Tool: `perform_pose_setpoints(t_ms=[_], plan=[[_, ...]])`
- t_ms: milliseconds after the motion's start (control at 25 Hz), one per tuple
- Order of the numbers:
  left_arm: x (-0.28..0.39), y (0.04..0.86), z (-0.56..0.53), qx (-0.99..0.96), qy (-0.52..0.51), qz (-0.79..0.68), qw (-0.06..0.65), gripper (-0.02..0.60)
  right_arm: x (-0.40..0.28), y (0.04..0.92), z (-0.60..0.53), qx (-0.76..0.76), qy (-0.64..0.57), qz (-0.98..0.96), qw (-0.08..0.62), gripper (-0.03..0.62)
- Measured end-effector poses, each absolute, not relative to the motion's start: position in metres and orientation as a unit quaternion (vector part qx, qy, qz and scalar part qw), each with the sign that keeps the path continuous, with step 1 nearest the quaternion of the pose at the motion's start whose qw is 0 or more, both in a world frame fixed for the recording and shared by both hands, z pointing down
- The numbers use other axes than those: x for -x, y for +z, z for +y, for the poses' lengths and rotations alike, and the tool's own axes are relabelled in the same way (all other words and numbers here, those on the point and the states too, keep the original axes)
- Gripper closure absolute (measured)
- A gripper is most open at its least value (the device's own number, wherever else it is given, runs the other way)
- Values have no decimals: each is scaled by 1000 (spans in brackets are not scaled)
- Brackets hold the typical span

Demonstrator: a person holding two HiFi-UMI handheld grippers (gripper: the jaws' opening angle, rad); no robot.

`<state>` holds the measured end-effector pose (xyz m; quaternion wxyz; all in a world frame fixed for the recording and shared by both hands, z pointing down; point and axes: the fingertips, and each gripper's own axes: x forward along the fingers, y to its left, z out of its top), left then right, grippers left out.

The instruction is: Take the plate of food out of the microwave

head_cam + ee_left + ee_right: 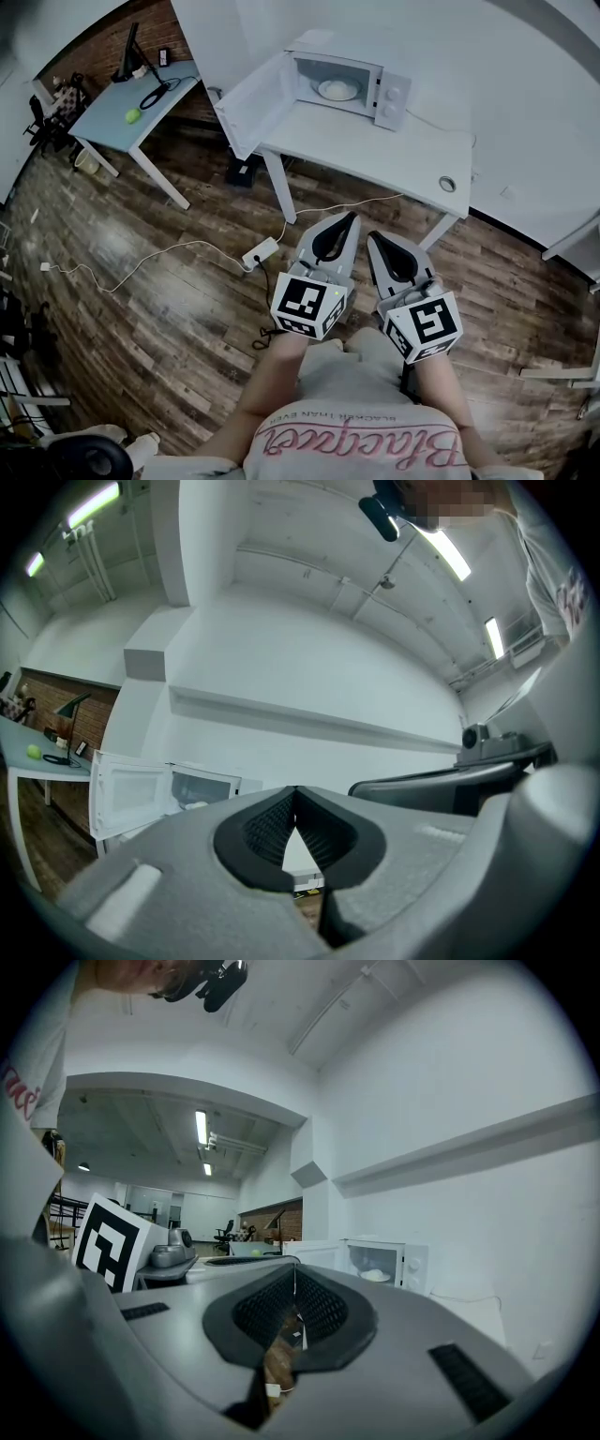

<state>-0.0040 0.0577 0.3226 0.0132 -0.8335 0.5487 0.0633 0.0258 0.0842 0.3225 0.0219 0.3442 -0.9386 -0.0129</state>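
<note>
Left gripper [349,221] and right gripper [377,240] side by side, roughly level, aimed toward open microwave [354,86], fingers [317,234] closed together, empty

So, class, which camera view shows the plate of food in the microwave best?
The head view: it looks down into the open microwave at the whole plate. The right gripper view shows it small and side-on; the left gripper view barely shows it.
</note>
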Motion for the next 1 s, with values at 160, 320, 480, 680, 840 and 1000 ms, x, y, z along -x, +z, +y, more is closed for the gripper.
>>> perform_pose_setpoints(t_ms=[160, 320, 480, 680, 840, 1000], plan=[[6, 327, 58, 836, 62, 546, 9, 577, -19, 326, 85, -336, -16, -941, 26, 580], [9, 330, 52, 834, 59, 548, 7, 577, -17, 330, 80, -338, -12, -941, 30, 580], [8, 332, 47, 834, 56, 548, 8, 577, -18, 333, 73, -340, -13, -940, 32, 580], [10, 338, 33, 832, 51, 552, 6, 577, -17, 340, 57, -342, -11, -939, 37, 580], [15, 339, 13, 827, 46, 560, 8, 577, -12, 340, 38, -337, -9, -941, 31, 580], [21, 339, -4, 822, 45, 568, 5, 577, -8, 339, 18, -337, -6, -941, 24, 582]])
